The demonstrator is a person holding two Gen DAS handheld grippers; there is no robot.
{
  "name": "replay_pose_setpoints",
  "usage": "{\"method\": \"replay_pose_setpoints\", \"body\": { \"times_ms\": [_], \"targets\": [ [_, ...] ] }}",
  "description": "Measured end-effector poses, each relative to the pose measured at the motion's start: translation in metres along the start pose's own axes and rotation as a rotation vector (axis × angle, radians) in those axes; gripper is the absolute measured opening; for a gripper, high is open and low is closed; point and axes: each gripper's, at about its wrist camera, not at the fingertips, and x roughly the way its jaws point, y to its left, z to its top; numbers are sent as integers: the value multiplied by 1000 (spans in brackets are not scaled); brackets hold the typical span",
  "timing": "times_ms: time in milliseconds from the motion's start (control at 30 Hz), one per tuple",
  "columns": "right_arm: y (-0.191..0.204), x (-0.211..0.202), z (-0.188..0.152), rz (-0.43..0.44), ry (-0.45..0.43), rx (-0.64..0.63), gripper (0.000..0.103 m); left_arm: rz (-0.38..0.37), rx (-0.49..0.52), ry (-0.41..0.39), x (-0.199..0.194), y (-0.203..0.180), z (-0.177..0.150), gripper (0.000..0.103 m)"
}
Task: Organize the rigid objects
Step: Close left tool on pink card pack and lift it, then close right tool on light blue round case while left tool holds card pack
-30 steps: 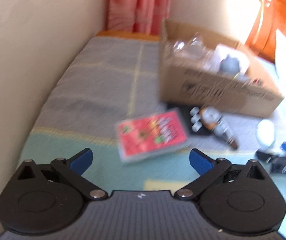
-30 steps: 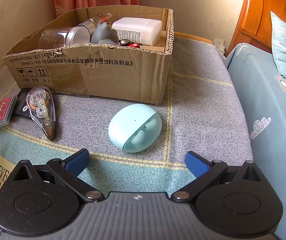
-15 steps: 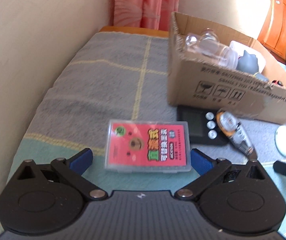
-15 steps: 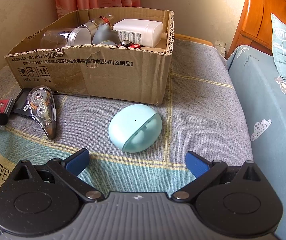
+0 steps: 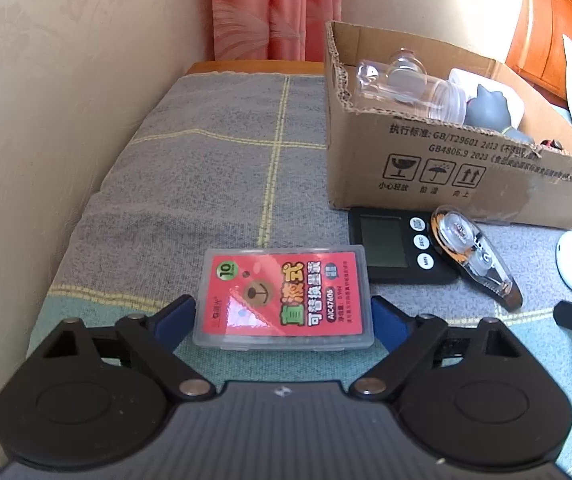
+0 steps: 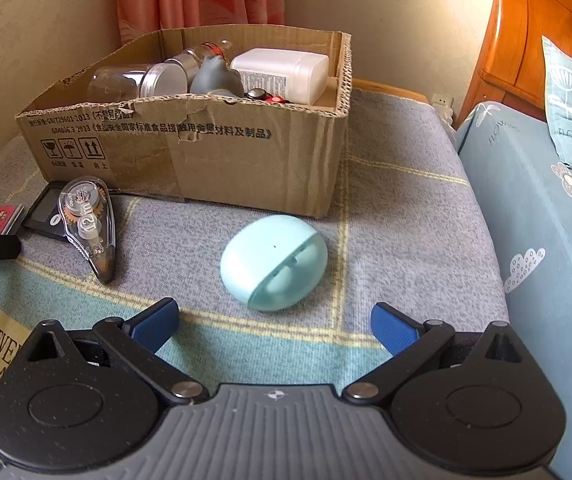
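**Observer:** Left wrist view. What did you have?

**Operator:** My left gripper [image 5: 284,314] pointed down at the red-labelled plastic case [image 5: 284,298], which lay flat on the blanket [image 5: 206,160] directly between the blue fingers [image 5: 176,314]. Its long axis ran across the gap, finger to finger. The jaws were closing, pads right at the short ends; I couldn't confirm they pressed yet. The cardboard box [image 5: 445,168] sat ahead and right.

**Observer:** Right wrist view?

**Operator:** My right gripper [image 6: 274,326] was spread wide, nothing between the fingers. The mint earbud case [image 6: 274,262] lay just ahead, centred. The red case showed only at the far left edge, so I judged the left hand nearer.
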Motion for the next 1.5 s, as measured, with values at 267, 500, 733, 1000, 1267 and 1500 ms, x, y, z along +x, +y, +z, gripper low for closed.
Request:
{"method": "replay_pose_setpoints", "body": {
  "times_ms": [267, 500, 733, 1000, 1267, 1500],
  "targets": [
    [17, 13, 16, 76, -6, -83, 103, -1, 1, 11, 0, 0, 2, 92],
    [27, 23, 29, 133, -20, -154, 103, -4, 3, 13, 2, 0, 3, 93],
    [30, 24, 28, 124, -20, -146, 103, -5, -3, 7, 3, 0, 3, 94],
    [21, 20, 26, 103, -4, -117, 103, -5, -29, 12, 3, 1, 5, 94],
    [13, 20, 27, 86, -2, -98, 103, -38, -31, 5, 2, 7, 6, 91],
    [14, 20, 28, 79, -7, -95, 99, -56, 19, 19, -2, 7, 2, 90]
  ]
}}
